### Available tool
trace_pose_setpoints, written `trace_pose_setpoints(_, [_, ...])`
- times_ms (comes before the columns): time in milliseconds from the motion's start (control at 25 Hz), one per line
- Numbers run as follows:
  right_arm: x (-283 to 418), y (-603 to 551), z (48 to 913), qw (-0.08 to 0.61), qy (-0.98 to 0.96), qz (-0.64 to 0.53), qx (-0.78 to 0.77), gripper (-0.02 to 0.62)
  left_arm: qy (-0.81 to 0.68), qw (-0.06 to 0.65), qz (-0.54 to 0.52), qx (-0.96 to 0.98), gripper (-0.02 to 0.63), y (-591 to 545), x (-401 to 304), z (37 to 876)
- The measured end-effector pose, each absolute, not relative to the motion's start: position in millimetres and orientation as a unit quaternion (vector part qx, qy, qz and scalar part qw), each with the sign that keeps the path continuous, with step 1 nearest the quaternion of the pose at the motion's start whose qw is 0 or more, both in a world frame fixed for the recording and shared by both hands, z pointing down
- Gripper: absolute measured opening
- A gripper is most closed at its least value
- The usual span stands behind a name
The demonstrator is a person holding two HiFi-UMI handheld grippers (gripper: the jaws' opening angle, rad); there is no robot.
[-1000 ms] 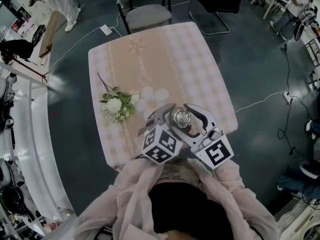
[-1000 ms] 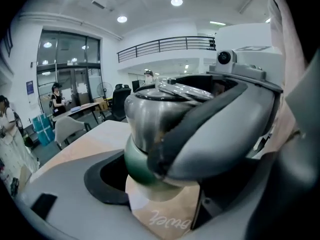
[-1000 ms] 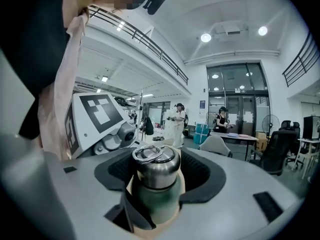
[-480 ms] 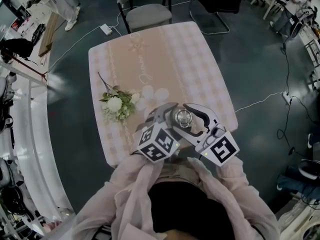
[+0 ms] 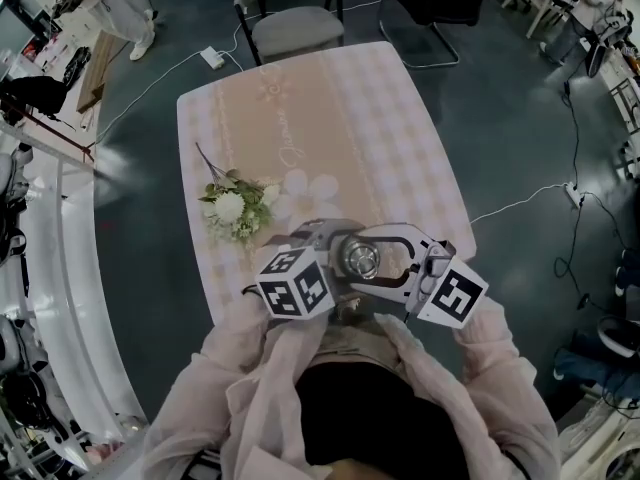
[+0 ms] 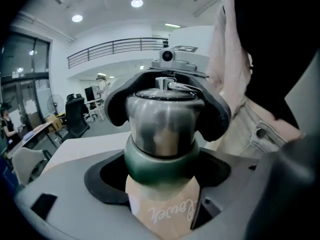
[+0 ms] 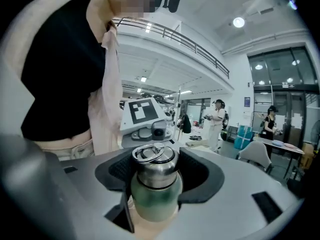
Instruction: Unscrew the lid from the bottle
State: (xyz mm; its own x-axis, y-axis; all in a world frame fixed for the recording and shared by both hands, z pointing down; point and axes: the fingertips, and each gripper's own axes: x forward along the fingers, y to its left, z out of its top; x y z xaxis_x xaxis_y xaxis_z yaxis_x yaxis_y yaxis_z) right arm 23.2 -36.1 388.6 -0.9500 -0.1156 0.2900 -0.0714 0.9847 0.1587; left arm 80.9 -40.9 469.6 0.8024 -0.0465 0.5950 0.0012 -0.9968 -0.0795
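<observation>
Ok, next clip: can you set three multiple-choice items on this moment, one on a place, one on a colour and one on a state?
1. In the head view, where do the flowers lie on the table, relative to the bottle?
A. To its right
B. To its left
C. Underneath it

2. What colour is the bottle just below the lid?
A. Green
B. Red
C. Yellow

3. What state is the lid in?
A. Lying on the table
B. Lifted clear of the bottle
C. Seated on the bottle

Answers:
1 B: the head view shows the flowers on the cloth to the left of the bottle.
2 A: both gripper views show green under the steel lid.
3 C: in both gripper views the lid sits on the bottle's top with no gap.
</observation>
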Motion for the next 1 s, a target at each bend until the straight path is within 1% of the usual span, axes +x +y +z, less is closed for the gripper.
trace_pose_setpoints(320, [18, -1, 377, 0.137, -0.982, -0.038, -0.124, 0.276, -0.177, 0.067, -0.289, -0.939, 0.4, 4, 78, 460])
trace_pose_setpoints(560, [18, 17, 366, 0.092, -0.971, 0.015, -0.221, 0.276, -0.3, 0.049, -0.273, -0.913, 0.4, 33, 72, 451])
trace_pose_setpoints(720, [20, 20, 366, 0.09, -0.965, 0.031, -0.243, 0.278, -0.325, 0.044, -0.278, -0.903, 0.4, 38, 70, 451])
trace_pose_setpoints(880, [22, 14, 369, 0.093, -0.967, 0.033, -0.236, 0.281, -0.313, 0.049, -0.283, -0.905, 0.4, 31, 73, 454])
trace_pose_setpoints(1000, [22, 6, 366, 0.068, -0.974, 0.054, -0.208, 0.284, -0.292, 0.046, -0.278, -0.914, 0.4, 22, 75, 453])
